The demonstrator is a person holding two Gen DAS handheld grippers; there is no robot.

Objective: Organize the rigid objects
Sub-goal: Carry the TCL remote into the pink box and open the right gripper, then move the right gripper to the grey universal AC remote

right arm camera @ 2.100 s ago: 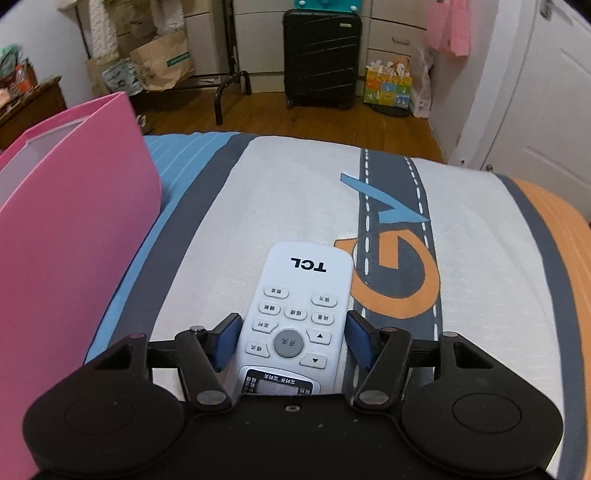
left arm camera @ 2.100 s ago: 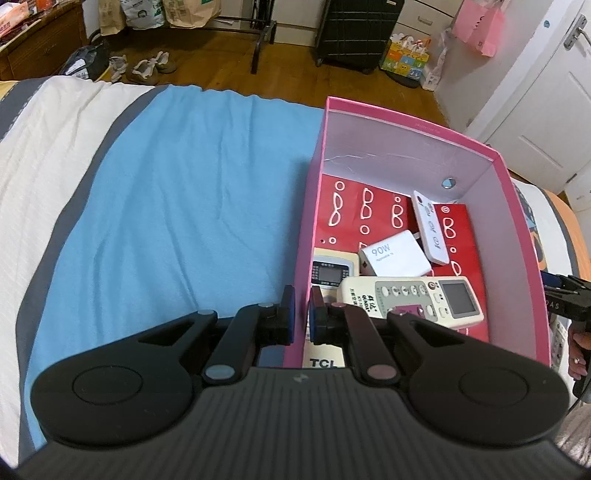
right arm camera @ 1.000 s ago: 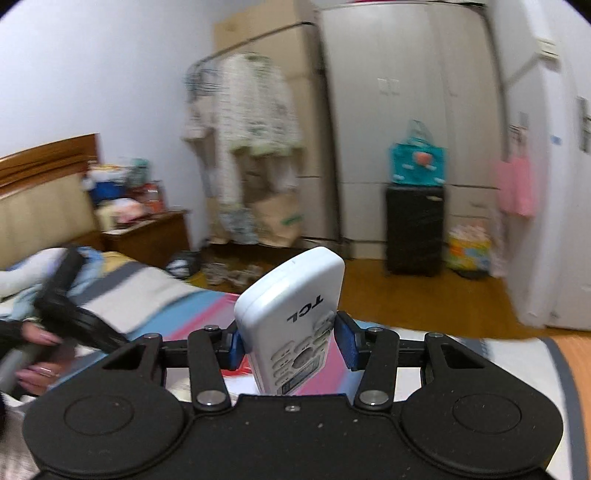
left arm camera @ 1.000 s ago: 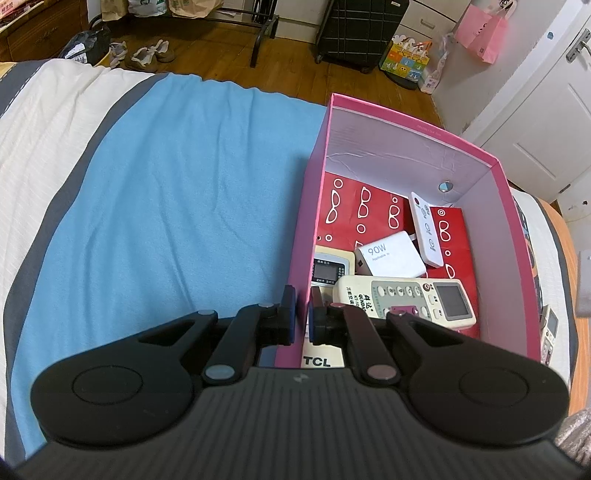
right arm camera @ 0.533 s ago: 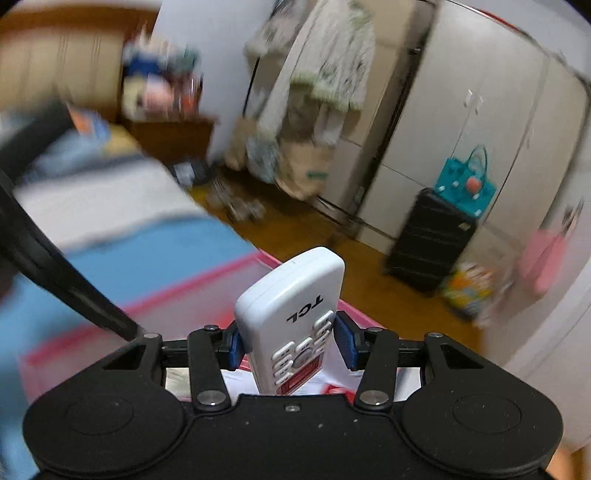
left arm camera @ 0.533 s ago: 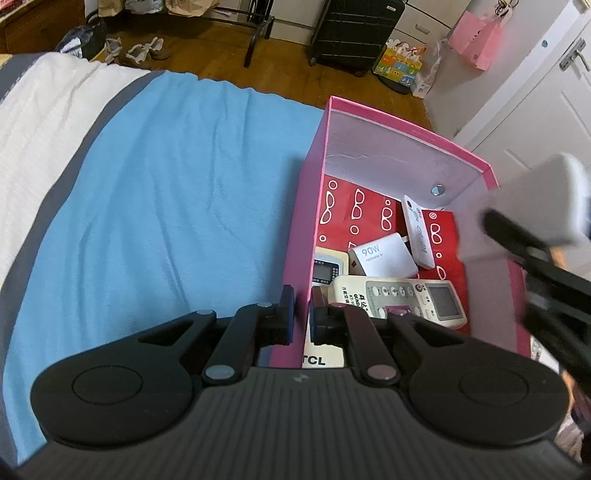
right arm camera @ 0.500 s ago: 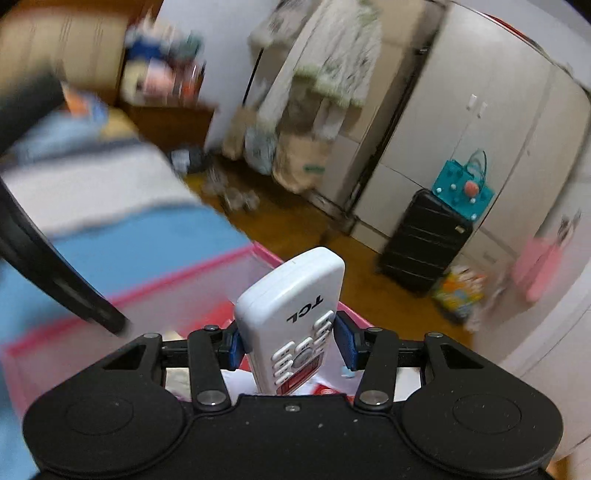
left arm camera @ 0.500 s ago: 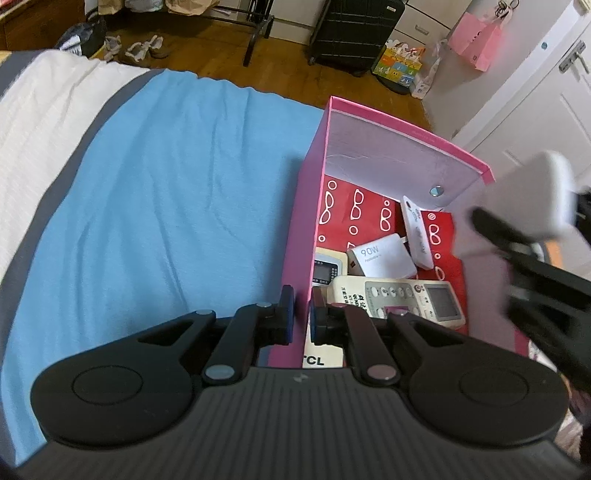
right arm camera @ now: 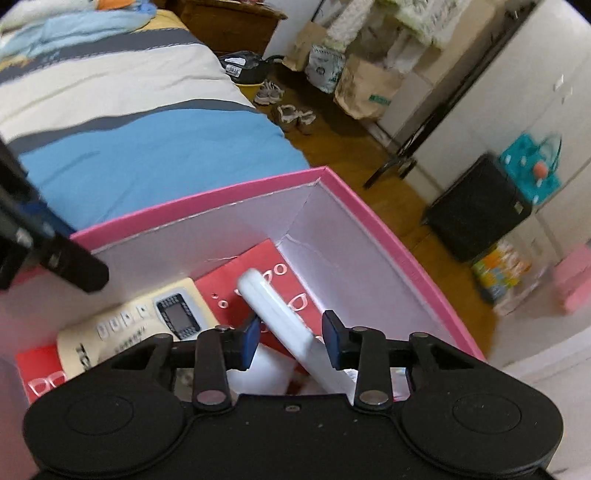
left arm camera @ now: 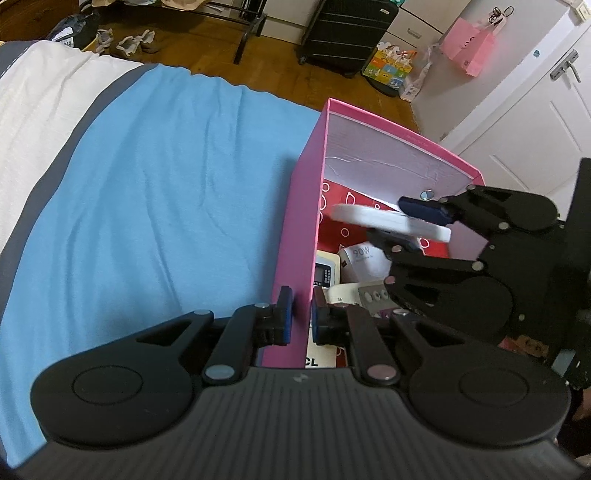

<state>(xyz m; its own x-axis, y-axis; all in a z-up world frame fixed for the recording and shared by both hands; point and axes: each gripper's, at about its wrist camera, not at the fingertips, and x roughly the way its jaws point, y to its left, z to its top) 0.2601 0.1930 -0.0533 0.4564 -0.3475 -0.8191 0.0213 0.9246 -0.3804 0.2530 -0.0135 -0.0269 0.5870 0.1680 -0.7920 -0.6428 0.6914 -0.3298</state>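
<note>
Box [left arm camera: 299, 229] is what we see first: a pink cardboard one with pale inner walls, standing open on a bed [left arm camera: 155, 192] covered in blue, white and grey stripes. Our left gripper [left arm camera: 300, 320] is clamped on the box's near left wall, one blue pad outside and one inside, the pink edge pinched between them at about 6 o'clock in the left wrist view.

Our right gripper [right arm camera: 289, 341] hangs over the open box, pointing down into it. Between its blue pads sits a white remote [right arm camera: 280, 317], tilted so its far end leans toward 11 o'clock in the right wrist view. The jaws are closing, yet the remote lies slantwise in the gap, and we see clear space between it and each pad; we cannot tell whether any pad touches it lower down. In the left wrist view the same remote [left arm camera: 391, 221] shows as a blurred white bar at about 2 o'clock, above the box floor.

Inside the box lie a cream remote [right arm camera: 147, 325] with a small grey screen, at 9 o'clock from the right gripper, and a white charger [left arm camera: 364, 260] marked 90W. Under them are red packets [right arm camera: 266, 273] printed with white spectacle shapes. Beyond the bed, at 12 o'clock, a black suitcase [left arm camera: 347, 33] stands on the wooden floor [left arm camera: 207, 44].
</note>
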